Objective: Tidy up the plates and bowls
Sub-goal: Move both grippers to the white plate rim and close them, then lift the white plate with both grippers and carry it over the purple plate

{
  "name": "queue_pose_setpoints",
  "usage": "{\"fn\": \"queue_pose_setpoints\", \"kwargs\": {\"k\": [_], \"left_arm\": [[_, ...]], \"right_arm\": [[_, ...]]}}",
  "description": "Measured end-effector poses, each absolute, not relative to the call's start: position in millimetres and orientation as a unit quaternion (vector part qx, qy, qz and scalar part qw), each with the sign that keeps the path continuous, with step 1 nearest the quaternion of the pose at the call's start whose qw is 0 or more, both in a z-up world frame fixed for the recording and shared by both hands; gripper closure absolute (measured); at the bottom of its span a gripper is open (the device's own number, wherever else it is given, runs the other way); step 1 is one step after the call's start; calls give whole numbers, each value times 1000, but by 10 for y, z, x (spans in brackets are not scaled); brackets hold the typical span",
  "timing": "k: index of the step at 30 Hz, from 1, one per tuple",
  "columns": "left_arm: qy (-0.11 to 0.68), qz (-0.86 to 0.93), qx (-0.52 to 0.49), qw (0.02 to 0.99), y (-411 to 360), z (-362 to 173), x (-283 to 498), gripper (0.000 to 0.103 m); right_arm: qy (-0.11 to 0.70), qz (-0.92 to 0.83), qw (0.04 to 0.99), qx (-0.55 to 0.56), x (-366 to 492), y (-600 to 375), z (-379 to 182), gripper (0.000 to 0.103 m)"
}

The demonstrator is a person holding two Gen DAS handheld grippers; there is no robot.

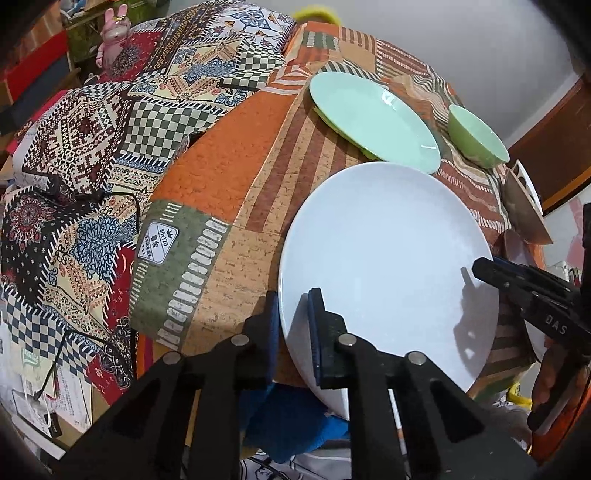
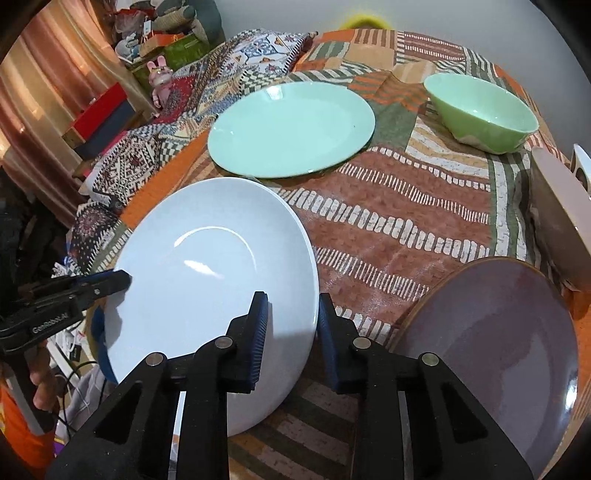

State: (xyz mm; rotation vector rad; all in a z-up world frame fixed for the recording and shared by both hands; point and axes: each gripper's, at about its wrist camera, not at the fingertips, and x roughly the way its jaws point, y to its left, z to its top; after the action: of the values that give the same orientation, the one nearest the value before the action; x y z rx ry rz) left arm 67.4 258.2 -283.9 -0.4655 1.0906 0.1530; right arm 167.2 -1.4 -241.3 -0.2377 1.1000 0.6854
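Note:
A white plate (image 1: 388, 266) (image 2: 214, 266) lies at the near edge of the table, its front rim past the table's edge. My left gripper (image 1: 293, 332) is shut on its left rim, one finger above the plate and one below. In the left wrist view my right gripper (image 1: 484, 267) bites the opposite rim. From the right wrist view, the right gripper (image 2: 293, 325) is shut on the plate's right rim, and the left gripper (image 2: 118, 280) clamps the far side. Behind stand a mint green plate (image 1: 373, 118) (image 2: 291, 127) and a green bowl (image 1: 478, 136) (image 2: 480, 110).
A purple plate (image 2: 491, 343) lies just right of the white one, and a pale bowl (image 2: 561, 218) leans at the right edge. A patchwork cloth (image 2: 388, 221) covers the table. A folded patterned cloth (image 1: 92, 155) and a pink rabbit figure (image 1: 114, 35) are to the left.

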Motion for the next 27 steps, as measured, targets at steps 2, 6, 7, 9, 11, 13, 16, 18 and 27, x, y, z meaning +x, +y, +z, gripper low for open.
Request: {"fn": "queue_pose_setpoints", "kwargs": {"k": [2,6,7,9,11,13,16,18,27], "left_arm": [[510,78,-212,830,2551,-2796,661,89],[503,80,-201,837,2493,-2701,632,89],[501,80,-198,839,2472,-2665,628,89],[497,80,-194,842,2434,-2610,626,89],[491,80,-189,847,2386,-2532,625,89],[483,79,-184,852,2337,-2451,628,89],[471,75,-178,861,2276,-2322,630,89],[463,71,-174,866,2219,-2232,631,89],[437,41,-147,887,1847,-1909,702,89]], "right_arm": [[507,322,793,-105,1655,-37,-2385,79],[496,324,799,-102,1632,-80,-2327,81],[493,325,801,-98,1631,-107,-2301,81],[487,327,805,-90,1613,-141,-2242,81],[479,328,810,-87,1595,-161,-2185,81],[467,328,817,-84,1574,-210,-2100,81],[455,326,825,-75,1556,-277,-2004,81],[448,326,829,-69,1553,-346,-1952,81],[425,306,851,-39,1485,-730,-1737,81]]}}
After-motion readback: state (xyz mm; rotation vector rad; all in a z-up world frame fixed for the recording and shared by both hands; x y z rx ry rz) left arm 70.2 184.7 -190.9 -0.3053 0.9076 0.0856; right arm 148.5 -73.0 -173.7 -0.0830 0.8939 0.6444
